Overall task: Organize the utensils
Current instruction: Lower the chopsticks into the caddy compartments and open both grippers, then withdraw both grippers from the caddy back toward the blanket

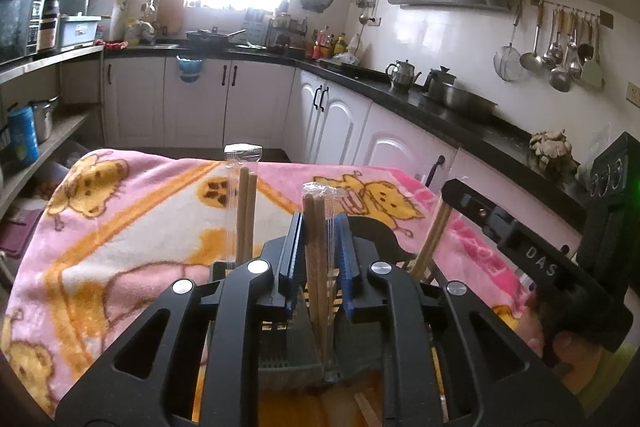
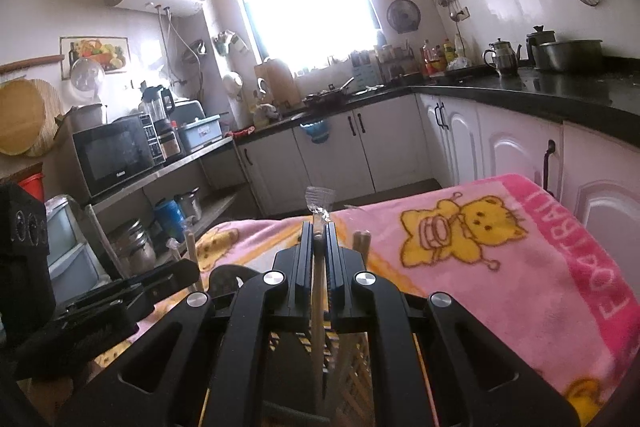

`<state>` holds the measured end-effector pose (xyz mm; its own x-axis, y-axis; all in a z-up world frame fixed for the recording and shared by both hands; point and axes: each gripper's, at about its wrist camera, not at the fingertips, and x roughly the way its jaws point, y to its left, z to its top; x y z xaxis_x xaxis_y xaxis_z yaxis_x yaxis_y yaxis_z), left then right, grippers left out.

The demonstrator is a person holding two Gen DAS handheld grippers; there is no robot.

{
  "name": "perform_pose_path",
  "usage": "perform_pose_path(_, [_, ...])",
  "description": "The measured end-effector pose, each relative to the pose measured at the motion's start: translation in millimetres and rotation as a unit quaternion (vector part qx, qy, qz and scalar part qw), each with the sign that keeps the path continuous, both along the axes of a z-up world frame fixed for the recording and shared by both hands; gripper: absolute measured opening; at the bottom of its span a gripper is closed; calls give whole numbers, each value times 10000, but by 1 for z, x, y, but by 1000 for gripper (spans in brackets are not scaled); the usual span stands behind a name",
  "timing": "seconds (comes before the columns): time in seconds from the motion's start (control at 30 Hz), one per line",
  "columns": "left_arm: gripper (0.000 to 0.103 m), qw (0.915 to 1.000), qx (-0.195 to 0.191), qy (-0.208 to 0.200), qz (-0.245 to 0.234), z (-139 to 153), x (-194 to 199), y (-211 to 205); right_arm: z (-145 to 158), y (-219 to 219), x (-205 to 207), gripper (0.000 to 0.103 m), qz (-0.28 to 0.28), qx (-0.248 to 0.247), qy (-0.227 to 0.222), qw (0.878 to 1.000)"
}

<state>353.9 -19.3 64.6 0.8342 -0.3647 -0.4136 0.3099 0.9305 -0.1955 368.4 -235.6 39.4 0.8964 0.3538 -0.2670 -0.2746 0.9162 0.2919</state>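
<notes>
My left gripper (image 1: 318,227) is shut on a pair of wooden chopsticks in a clear plastic sleeve (image 1: 316,247), held upright over a dark slotted utensil holder (image 1: 288,347). Another sleeved chopstick pair (image 1: 245,211) stands upright to its left, and a third pair (image 1: 432,239) leans at the right. My right gripper (image 2: 319,231) is shut on a sleeved chopstick pair (image 2: 318,303), also upright over the holder (image 2: 344,359). Another pair (image 2: 361,241) stands just right of it. The right gripper's body shows in the left wrist view (image 1: 532,247).
A pink cartoon-print blanket (image 1: 120,227) covers the table under the holder. White cabinets and a black counter (image 1: 460,111) with kettles and a pot run behind. Shelves with a microwave (image 2: 116,155) stand at the left.
</notes>
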Motion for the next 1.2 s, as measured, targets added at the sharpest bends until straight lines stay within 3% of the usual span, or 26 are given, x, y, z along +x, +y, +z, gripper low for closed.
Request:
perform_pose_path(0.17, [21, 9999, -5, 167, 12, -1, -2, 3, -1, -9, -2, 8, -46, 107, 299, 9995])
perform_pose_path(0.77, [33, 9987, -79, 502, 94, -6, -24, 20, -5, -15, -17, 22, -100, -4, 673, 9977])
perform_pose_path(1.2, [43, 9970, -107, 748, 157, -22, -55, 26, -9, -7, -49, 46, 0, -337, 797, 9963])
